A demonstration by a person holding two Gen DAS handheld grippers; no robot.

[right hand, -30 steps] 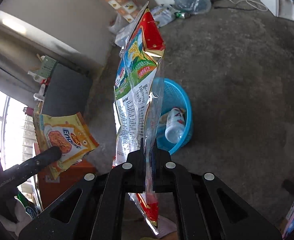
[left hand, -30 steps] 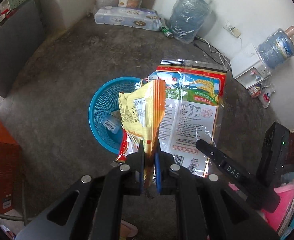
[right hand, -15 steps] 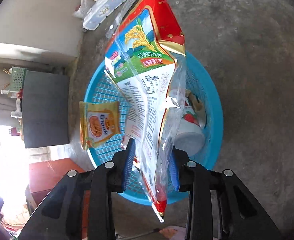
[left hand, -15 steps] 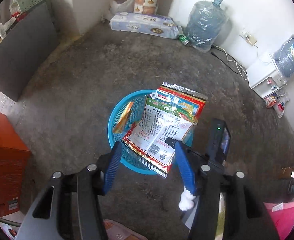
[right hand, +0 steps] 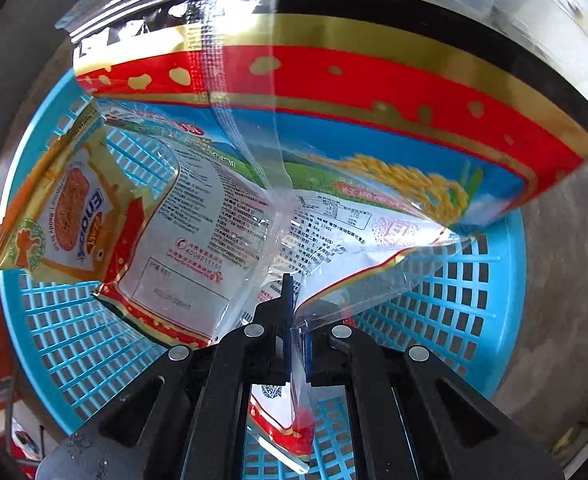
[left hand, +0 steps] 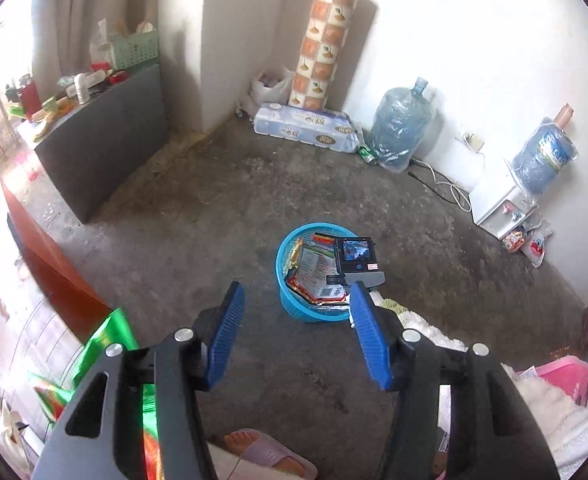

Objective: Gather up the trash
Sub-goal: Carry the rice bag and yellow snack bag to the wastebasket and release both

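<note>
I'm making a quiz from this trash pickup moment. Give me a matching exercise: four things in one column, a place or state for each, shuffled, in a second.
Things:
1. left gripper
2. right gripper
3. yellow snack packet
4. toilet paper pack

States:
A. on the floor by the wall
B. open, holding nothing
C. lying in the blue basket
D. shut on the large rice bag

Pairs: 1-B, 2-D, 3-C, 4-A

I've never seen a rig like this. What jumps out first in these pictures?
The big red and blue snack bag fills the right view, pinched in the right tongs over the blue basket, with a yellow wrapper beside it. In the left view, the left tongs hang open and empty above the grey floor, the basket farther off.
</note>
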